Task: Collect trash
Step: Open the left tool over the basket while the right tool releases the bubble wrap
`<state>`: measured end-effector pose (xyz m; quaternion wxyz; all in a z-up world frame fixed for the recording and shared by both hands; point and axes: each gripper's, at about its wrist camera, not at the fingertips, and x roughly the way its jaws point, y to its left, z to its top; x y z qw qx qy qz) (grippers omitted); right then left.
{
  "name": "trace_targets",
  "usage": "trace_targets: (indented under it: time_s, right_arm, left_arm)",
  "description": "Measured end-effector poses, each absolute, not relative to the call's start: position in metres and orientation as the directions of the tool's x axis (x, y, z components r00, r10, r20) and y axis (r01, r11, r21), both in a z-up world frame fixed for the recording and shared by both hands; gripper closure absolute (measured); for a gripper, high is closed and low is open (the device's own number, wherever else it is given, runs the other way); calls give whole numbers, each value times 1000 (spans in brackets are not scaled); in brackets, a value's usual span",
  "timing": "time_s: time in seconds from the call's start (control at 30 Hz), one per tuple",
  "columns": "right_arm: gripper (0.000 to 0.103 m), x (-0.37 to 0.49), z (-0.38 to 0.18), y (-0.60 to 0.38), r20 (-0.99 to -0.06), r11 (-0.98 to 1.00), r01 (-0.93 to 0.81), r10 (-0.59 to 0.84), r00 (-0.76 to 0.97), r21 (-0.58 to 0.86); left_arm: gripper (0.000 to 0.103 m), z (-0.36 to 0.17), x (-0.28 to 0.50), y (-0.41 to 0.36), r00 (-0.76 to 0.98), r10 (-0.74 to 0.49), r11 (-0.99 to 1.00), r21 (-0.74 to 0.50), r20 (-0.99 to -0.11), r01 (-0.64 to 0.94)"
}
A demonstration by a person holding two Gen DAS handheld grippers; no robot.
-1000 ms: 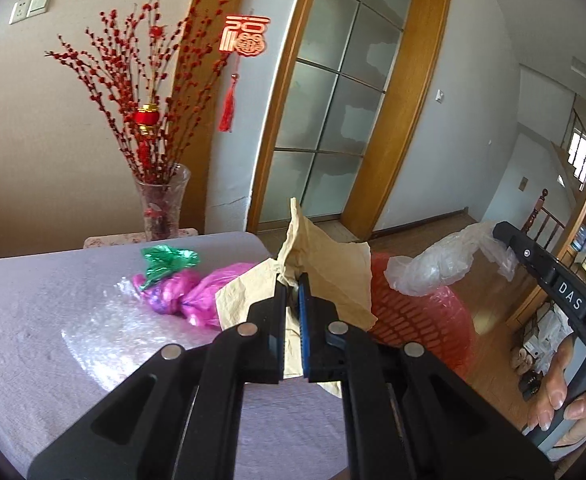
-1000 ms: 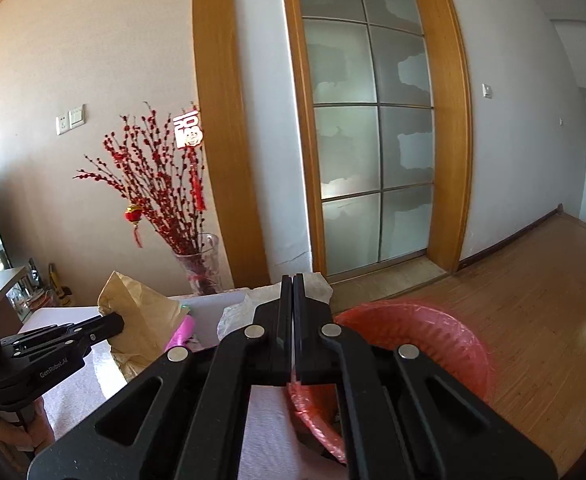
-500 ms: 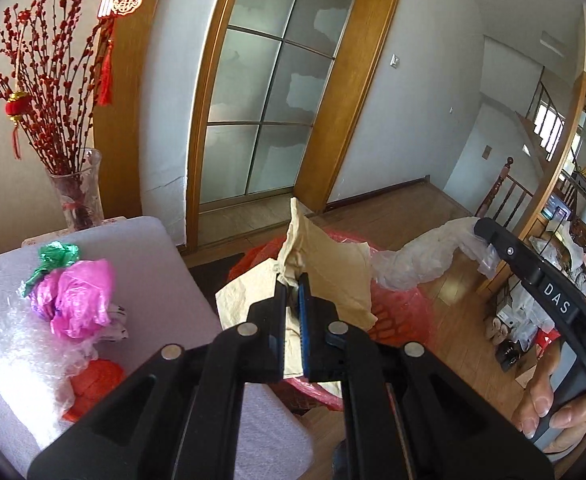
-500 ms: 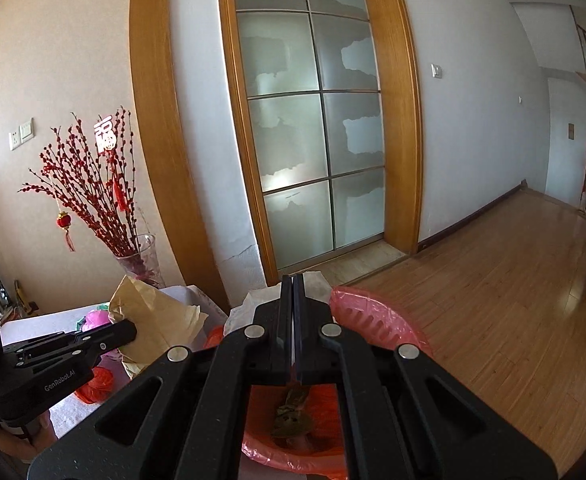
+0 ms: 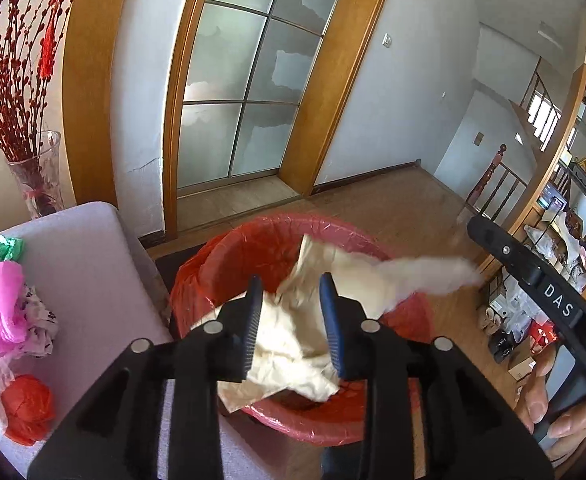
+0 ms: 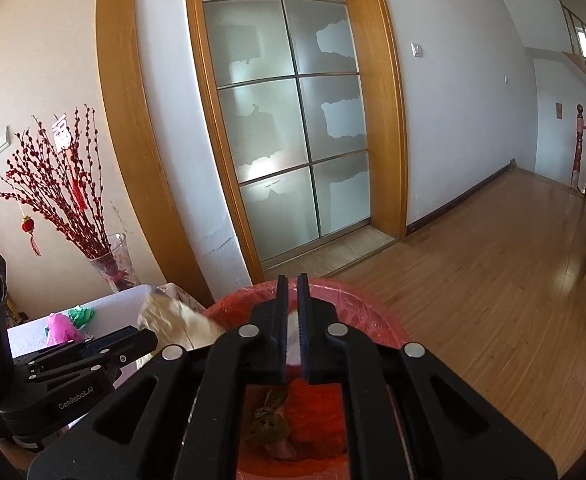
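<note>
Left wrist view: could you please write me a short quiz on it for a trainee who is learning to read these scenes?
1. True or false: the left tool is shut on the brown paper.
2. Which piece of trash lies on the table? A) pink bag B) tin can C) glass bottle
3. Fill in: the bin is lined with a ___ plastic bag.
Key: 1 false, its fingers stand apart; 2 A; 3 red.
</note>
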<state>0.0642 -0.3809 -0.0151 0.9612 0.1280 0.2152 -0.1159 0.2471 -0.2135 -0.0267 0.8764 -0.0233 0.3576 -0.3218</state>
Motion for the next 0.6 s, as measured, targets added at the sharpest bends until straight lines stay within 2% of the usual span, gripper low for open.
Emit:
trace_targets:
  time_s: [0.07, 0.13, 0.27, 0.6]
  right_arm:
    - [66, 58, -20, -385, -444, 933, 295, -180, 877, 204]
    - [66, 52, -25, -386, -453, 932, 304, -187, 872, 199]
    - [66, 46, -28, -379, -460, 936, 301, -189, 868, 184]
    - [66, 51, -28, -322, -477, 970, 182, -84, 875, 163]
  left_arm:
    - [70, -32, 249, -212, 535, -568, 799, -265, -626, 539]
    - [69, -34, 249, -206, 540, -559, 807, -262, -630, 530]
    - [59, -32, 238, -182, 597, -512, 841, -220, -617, 494]
    - [51, -12, 189, -98, 742, -374, 918, -106, -556, 383]
